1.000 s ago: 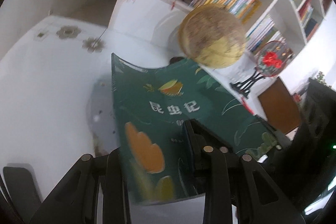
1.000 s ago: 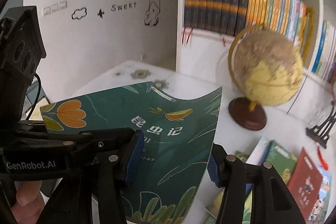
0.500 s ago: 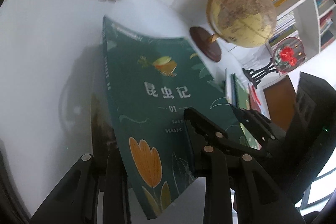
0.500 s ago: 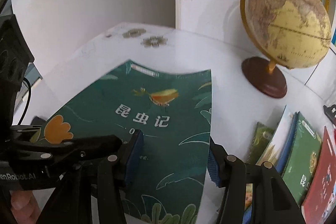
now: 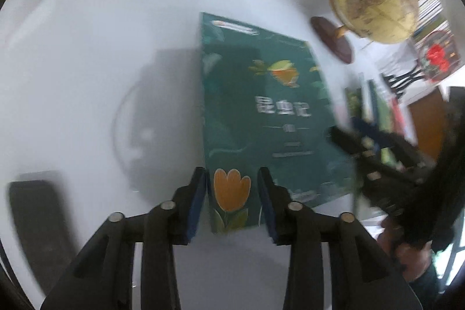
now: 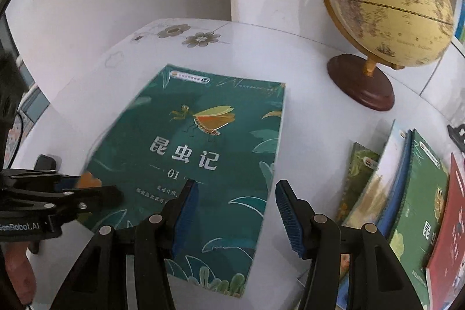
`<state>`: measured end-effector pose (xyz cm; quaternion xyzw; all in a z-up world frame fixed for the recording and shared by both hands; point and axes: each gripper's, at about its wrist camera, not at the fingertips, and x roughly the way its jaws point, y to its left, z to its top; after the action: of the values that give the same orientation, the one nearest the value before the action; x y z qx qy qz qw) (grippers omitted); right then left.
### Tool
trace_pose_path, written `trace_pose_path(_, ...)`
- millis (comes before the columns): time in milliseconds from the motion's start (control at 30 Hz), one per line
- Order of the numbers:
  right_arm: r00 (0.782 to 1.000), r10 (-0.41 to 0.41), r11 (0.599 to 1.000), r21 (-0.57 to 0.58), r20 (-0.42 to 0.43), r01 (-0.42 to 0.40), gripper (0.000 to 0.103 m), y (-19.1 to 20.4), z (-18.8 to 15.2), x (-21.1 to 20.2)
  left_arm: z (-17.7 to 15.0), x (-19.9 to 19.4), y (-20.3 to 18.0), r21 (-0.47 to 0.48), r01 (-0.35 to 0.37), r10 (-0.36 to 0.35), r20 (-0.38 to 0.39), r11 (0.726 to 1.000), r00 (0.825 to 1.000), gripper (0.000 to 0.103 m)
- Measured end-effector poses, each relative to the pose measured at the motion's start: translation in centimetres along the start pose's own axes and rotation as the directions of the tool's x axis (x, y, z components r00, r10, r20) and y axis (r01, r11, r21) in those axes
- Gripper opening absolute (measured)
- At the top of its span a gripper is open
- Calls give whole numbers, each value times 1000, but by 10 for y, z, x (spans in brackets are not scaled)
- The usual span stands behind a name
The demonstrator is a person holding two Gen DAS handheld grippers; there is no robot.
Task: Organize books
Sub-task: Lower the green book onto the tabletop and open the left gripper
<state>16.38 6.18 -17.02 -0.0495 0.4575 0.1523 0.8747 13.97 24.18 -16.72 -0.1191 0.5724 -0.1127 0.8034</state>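
Lying flat on the bench (image 6: 305, 54), the green book (image 6: 203, 159) is released by both tongs, left tongs (image 5: 232, 205) just eased apart, right tongs (image 6: 235, 211) parted; the leaning books (image 6: 401, 193) at lower right are left unsorted.

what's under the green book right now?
The green book lies flat on the white table. Only bare tabletop shows around its edges; whatever sits directly beneath the cover is hidden.

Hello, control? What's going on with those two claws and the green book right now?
Both grippers, left and right, open; left jaws just opened. Green book lies flat on white table, released. Globe and leaning books stand clear to the side.
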Motion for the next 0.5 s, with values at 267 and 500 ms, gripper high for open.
trace_pose_path(267,999,-53,998,25,-3,53,55,-5,-9,-19,21,12,-11,28,-29,29,7,999,1000,39)
trace_pose_path(500,999,-50,996,75,14,49,55,-12,-30,-57,20,6,-23,48,-69,68,21,997,997,39)
